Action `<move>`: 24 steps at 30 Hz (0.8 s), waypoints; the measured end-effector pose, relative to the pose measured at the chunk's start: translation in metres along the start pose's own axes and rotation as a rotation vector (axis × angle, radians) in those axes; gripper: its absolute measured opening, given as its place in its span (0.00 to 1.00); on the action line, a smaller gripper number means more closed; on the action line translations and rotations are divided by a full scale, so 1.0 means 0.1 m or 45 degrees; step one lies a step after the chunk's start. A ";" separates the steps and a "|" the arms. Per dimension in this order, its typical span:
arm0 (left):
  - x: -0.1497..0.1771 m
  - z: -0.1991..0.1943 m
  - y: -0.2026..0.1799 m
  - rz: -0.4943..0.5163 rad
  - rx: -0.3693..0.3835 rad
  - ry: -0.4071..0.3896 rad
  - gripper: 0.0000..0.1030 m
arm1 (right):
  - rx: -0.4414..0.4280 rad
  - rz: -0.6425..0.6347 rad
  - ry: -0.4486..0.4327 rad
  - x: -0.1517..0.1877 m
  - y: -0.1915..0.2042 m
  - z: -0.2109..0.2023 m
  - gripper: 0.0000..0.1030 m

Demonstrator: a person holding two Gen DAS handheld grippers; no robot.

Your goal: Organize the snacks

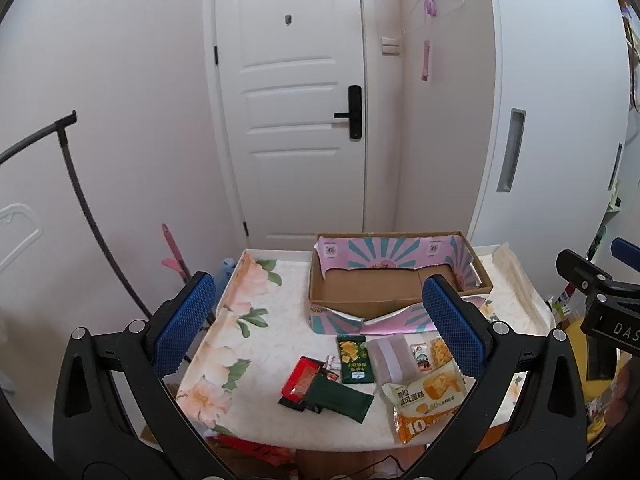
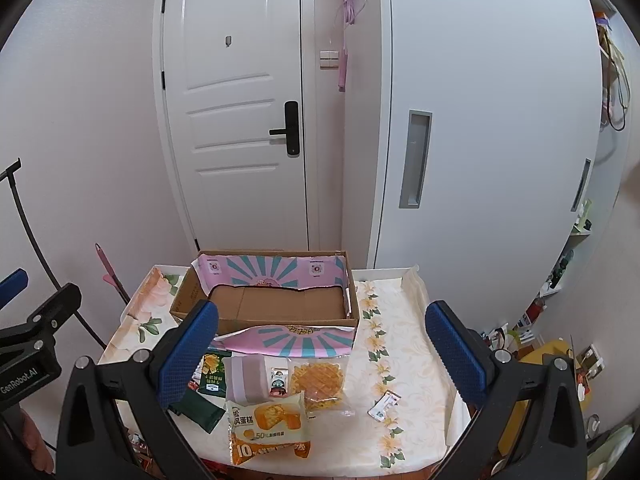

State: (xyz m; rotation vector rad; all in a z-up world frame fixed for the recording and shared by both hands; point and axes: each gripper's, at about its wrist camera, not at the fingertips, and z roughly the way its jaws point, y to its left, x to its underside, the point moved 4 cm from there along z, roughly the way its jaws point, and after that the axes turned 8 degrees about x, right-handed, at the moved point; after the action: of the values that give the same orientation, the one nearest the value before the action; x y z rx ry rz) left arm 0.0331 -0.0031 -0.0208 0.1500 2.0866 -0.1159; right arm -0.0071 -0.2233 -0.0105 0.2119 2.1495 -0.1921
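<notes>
An empty cardboard box [image 1: 372, 292] with pink and teal flaps stands at the back of a small table with a floral cloth [image 1: 256, 344]; it also shows in the right wrist view [image 2: 280, 300]. Several snack packets lie in front of it: an orange cake packet [image 1: 426, 400] [image 2: 268, 424], a dark green packet [image 1: 340, 398], a red packet [image 1: 302, 380], a green chip packet [image 1: 354, 360] [image 2: 212, 372], a grey pouch [image 1: 390, 358] [image 2: 246, 378], a waffle bag [image 2: 320, 384] and a small white sachet [image 2: 384, 402]. My left gripper [image 1: 320, 328] and right gripper [image 2: 320, 352] are open, empty, above the table's near edge.
A white door [image 1: 296, 100] and a white cabinet [image 2: 480, 160] stand behind the table. A black curved stand [image 1: 80, 208] is at the left. Cluttered shelves and a yellow object [image 2: 548, 360] are at the right. The right gripper's body [image 1: 600, 304] shows in the left wrist view.
</notes>
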 end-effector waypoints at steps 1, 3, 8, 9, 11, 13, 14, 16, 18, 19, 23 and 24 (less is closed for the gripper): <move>0.01 0.00 0.01 -0.004 0.002 0.000 1.00 | 0.003 0.000 -0.003 0.00 0.00 -0.02 1.00; 0.01 -0.01 0.02 -0.006 0.002 0.000 1.00 | 0.004 0.000 -0.005 -0.01 0.00 -0.02 1.00; 0.01 -0.01 0.03 -0.007 0.004 0.000 1.00 | 0.002 -0.001 -0.005 -0.01 -0.01 -0.03 1.00; 0.01 -0.01 0.03 -0.008 0.004 0.001 1.00 | 0.001 -0.001 -0.004 -0.02 -0.01 -0.03 1.00; 0.01 -0.01 0.03 -0.008 0.004 0.001 1.00 | 0.003 -0.001 -0.004 -0.01 0.00 -0.04 1.00; 0.01 -0.02 0.04 -0.009 0.003 0.001 0.99 | 0.000 0.001 -0.005 -0.01 0.00 -0.04 1.00; 0.01 -0.02 0.04 -0.011 0.004 0.001 1.00 | 0.002 0.000 -0.004 -0.01 0.00 -0.03 1.00; 0.01 -0.02 0.04 -0.009 0.002 0.000 0.99 | 0.000 -0.001 -0.003 -0.01 0.01 -0.03 1.00; 0.02 -0.04 0.05 -0.008 -0.001 0.000 1.00 | 0.001 -0.002 -0.002 -0.01 0.00 -0.03 1.00; 0.02 -0.04 0.05 -0.008 0.001 0.000 0.99 | 0.000 0.000 -0.001 -0.01 0.00 -0.04 1.00; 0.02 -0.04 0.05 -0.008 0.001 0.003 1.00 | -0.004 0.009 0.001 -0.02 -0.02 -0.10 1.00; 0.03 -0.05 0.05 -0.008 0.001 0.003 0.99 | -0.004 0.010 0.001 -0.02 -0.02 -0.11 1.00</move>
State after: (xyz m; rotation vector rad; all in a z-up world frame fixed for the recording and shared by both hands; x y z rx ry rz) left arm 0.0282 0.0027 -0.0205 0.1440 2.0892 -0.1205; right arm -0.0154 -0.2228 -0.0027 0.2186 2.1494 -0.1846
